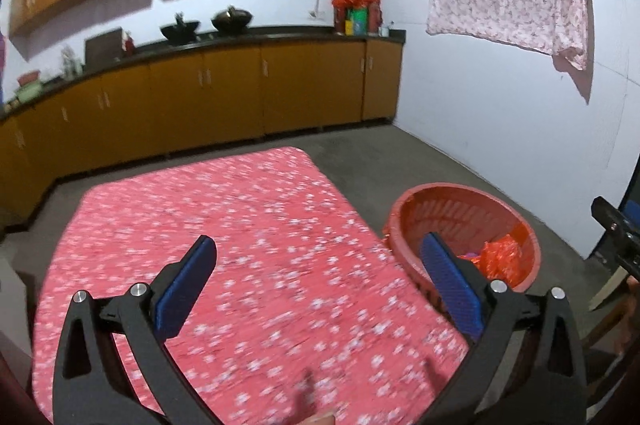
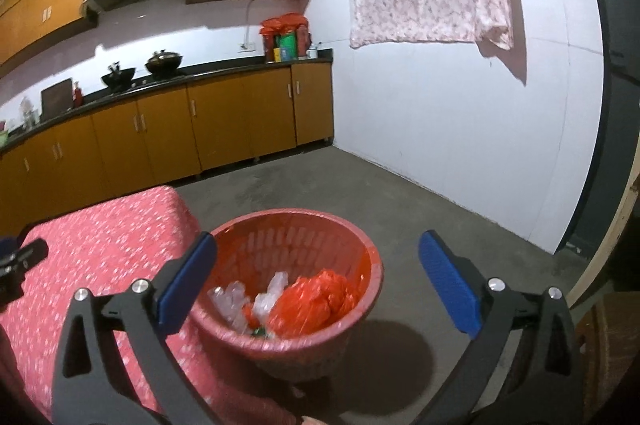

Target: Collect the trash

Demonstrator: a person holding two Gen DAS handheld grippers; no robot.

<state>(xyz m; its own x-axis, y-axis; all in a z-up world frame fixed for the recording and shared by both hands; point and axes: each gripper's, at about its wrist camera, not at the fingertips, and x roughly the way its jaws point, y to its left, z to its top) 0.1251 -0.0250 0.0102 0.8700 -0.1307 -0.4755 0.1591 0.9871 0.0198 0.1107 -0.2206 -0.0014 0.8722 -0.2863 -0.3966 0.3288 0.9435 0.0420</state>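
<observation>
Beside a table (image 1: 248, 225) draped in pink flowered cloth, a red slatted basket (image 2: 292, 237) stands on the grey floor. Inside it lie a crumpled orange bag (image 2: 312, 301) and clear plastic wrappers (image 2: 236, 301). My left gripper (image 1: 320, 257) hovers over the cloth, fingers spread wide and empty. My right gripper (image 2: 318, 257) hangs above the basket, fingers likewise spread, holding nothing.
</observation>
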